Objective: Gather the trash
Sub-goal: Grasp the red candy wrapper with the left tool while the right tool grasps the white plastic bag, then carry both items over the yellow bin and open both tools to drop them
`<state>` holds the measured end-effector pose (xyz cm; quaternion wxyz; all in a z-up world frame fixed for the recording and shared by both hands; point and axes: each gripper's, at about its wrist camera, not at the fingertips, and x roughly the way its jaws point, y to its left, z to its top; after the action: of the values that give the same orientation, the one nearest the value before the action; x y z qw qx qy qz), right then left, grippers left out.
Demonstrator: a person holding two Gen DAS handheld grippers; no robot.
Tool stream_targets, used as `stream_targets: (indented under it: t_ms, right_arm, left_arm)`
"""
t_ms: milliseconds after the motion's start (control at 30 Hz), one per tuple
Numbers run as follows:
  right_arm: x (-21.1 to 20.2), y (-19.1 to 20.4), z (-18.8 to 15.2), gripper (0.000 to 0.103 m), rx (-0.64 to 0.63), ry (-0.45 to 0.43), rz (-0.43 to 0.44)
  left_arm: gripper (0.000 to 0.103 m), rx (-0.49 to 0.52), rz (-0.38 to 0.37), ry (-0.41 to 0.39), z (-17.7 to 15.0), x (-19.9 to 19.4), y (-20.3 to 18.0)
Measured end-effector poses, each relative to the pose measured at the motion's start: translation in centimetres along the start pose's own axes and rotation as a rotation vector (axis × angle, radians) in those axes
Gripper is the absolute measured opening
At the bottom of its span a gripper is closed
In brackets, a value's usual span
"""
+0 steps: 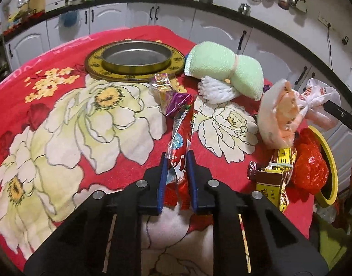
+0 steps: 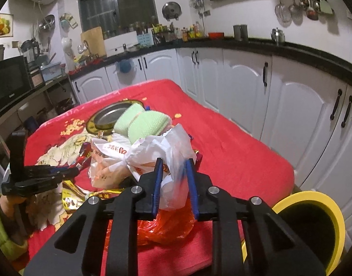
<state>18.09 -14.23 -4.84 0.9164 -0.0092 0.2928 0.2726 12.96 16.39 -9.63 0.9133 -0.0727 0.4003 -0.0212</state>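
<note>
Kitchen cupboards ring a red floral counter (image 1: 49, 105) strewn with trash. Near its front edge the left hand-held gripper (image 1: 177, 158) is clamped on a wrapper (image 1: 180, 133); the right hand-held gripper (image 2: 174, 165) pinches a white bag (image 2: 152, 154), likely bound for the yellow bin (image 2: 314, 225) at the right corner, whose opening only the right view shows.

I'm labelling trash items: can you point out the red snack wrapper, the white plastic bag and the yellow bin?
red snack wrapper (image 1: 184, 135): left wrist view, its middle.
white plastic bag (image 2: 173, 147): right wrist view, upper body.
yellow bin (image 2: 337, 218): right wrist view, its rim.
</note>
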Motion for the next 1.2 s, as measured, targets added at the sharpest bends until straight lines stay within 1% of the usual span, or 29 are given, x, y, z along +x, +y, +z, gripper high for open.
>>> stream_targets:
  t_ms: [167,333,467,667,833,1000,1200]
  right_arm:
    - [-1.5,0.2,0.4,0.017,0.012,-0.057,-0.002]
    - [-3.4,0.3,0.7,0.015,0.014,-0.119,-0.005]
    - [-4.4,0.2,1.0,0.015,0.022,-0.143,-0.009]
    - [-6.3,-0.4,1.0,0.015,0.025,-0.186,-0.023]
    - [-8.0,-1.1,0.8,0.015,0.036,-0.214,-0.043]
    - [-9.9,-2.4,0.5,0.015,0.06,-0.237,-0.064]
    - [-11.9,-4.1,-0.3,0.015,0.088,-0.248,-0.105]
  left_arm:
    - [0.009,-0.048,0.005,-0.055,-0.1,-2.1,0.9]
    - [0.008,-0.053,-0.013,-0.113,0.4,-4.7,0.4]
    - [0.008,-0.031,-0.015,-0.147,0.9,-6.2,-0.9]
    - [0.008,0.004,-0.048,-0.2,1.5,-8.5,-3.5]
    - [0.008,0.042,-0.074,-0.233,2.3,-9.8,-5.9]
    - [0.008,0.083,-0.102,-0.243,2.8,-10.2,-8.5]
    - [0.008,0.14,-0.137,-0.233,2.6,-9.8,-11.4]
